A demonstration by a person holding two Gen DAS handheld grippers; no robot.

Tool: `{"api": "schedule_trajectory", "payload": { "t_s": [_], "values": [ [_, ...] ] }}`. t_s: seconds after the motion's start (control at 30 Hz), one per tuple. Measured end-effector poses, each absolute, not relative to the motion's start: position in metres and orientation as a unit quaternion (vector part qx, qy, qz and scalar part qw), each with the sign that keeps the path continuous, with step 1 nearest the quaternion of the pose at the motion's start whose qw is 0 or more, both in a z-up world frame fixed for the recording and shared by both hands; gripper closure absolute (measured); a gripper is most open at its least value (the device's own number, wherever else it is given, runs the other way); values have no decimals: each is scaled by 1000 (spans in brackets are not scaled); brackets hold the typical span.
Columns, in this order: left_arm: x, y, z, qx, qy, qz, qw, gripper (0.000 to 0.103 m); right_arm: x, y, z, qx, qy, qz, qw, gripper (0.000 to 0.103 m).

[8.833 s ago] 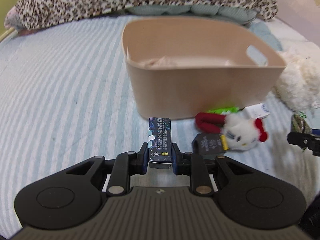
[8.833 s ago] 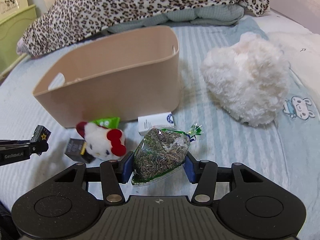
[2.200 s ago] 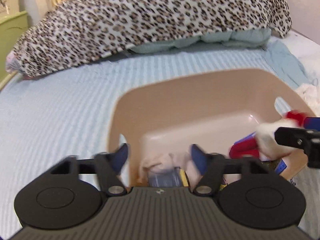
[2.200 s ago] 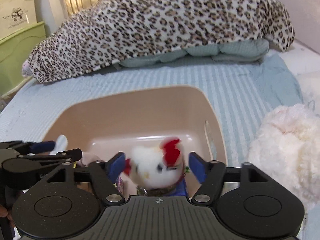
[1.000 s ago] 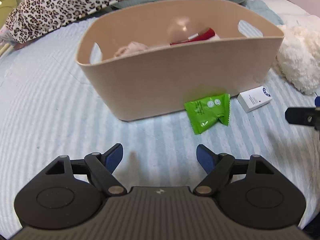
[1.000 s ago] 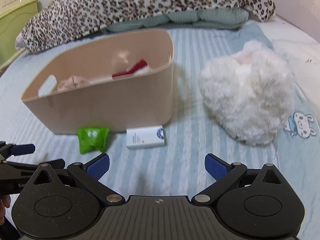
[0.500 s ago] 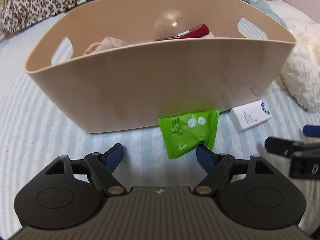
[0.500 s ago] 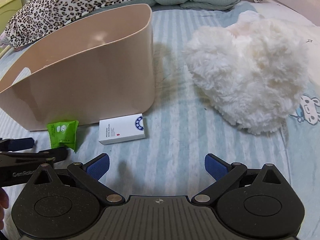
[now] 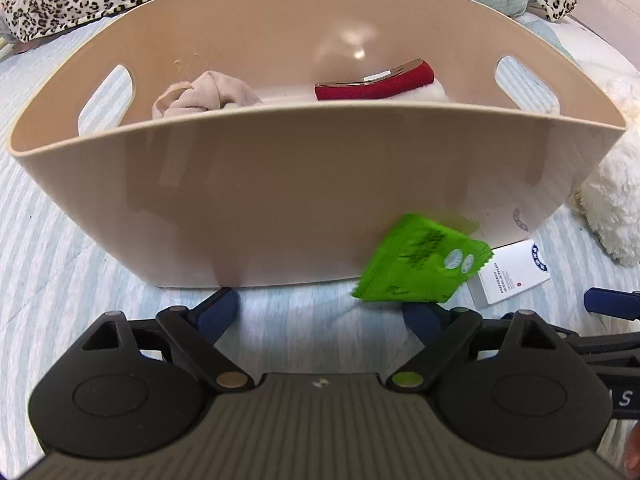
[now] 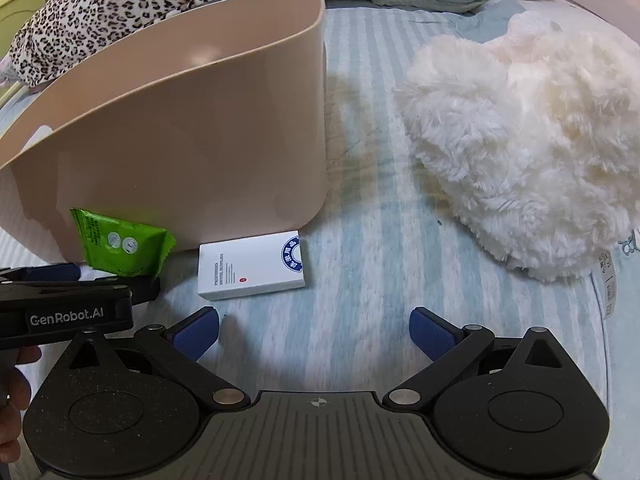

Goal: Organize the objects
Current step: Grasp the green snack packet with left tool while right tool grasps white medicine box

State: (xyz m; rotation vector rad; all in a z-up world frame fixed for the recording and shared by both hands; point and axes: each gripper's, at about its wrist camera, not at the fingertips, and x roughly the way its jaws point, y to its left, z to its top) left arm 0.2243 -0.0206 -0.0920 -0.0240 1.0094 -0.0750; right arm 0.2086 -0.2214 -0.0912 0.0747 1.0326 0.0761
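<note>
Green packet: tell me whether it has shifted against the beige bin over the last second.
Yes. The green packet now stands tilted up against the beige bin, nearer its right corner, no longer flat.

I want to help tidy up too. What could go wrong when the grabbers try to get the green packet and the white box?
The green packet leans on the tub above the left gripper's right finger, not between its open jaws, so closing now might miss or knock it away. The white box lies flat on the soft bedsheet; the open right gripper might slide over it or snag fabric. Both grippers are close together and could bump.
</note>
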Motion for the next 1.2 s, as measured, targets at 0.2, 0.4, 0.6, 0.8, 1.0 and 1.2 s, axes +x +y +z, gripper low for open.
{"api": "schedule_trajectory", "payload": {
  "t_s": [0.2,0.4,0.6,0.8,1.0,1.2],
  "values": [
    [210,-13,-82,-42,484,-55,872,12,201,-227,-84,36,493,29,869,0],
    [200,-22,-76,-43,477,-59,876,12,195,-236,-76,48,485,17,873,0],
    [222,-41,-84,-29,476,-47,878,11,198,-248,-79,66,488,10,871,0],
    [229,-39,-93,-23,488,-9,873,10,204,-247,-85,68,493,14,867,0],
    [226,-8,-91,-34,488,24,872,10,211,-234,-85,64,495,26,866,0],
    [220,35,-87,-42,476,69,876,11,220,-217,-81,73,492,51,866,0]
  ]
}}
